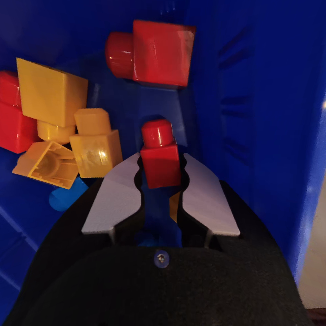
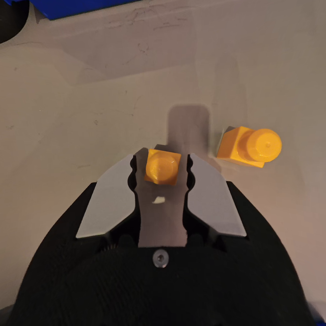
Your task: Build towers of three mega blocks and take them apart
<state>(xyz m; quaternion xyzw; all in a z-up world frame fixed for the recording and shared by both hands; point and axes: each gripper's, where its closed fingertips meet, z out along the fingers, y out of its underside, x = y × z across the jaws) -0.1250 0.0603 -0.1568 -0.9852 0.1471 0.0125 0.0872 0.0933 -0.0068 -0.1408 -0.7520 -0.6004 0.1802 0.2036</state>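
In the blue bin (image 1: pixel 264 123), my left tongs (image 1: pixel 161 169) pinch a light, slick red block (image 1: pixel 161 167) by its flat sides; right tongs (image 2: pixel 161 169) spread around a yellow block (image 2: pixel 162 167).

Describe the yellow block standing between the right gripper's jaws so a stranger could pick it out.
On the beige tabletop, look between the open jaws of the right gripper. The small yellow plastic block there stands with its round stud facing the camera, touching neither jaw. Its only neighbour, another yellow plastic block, sits off to the right.

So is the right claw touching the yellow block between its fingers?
Apart. The right wrist view shows bare table on both sides of the yellow block, between it and each finger of the right claw.
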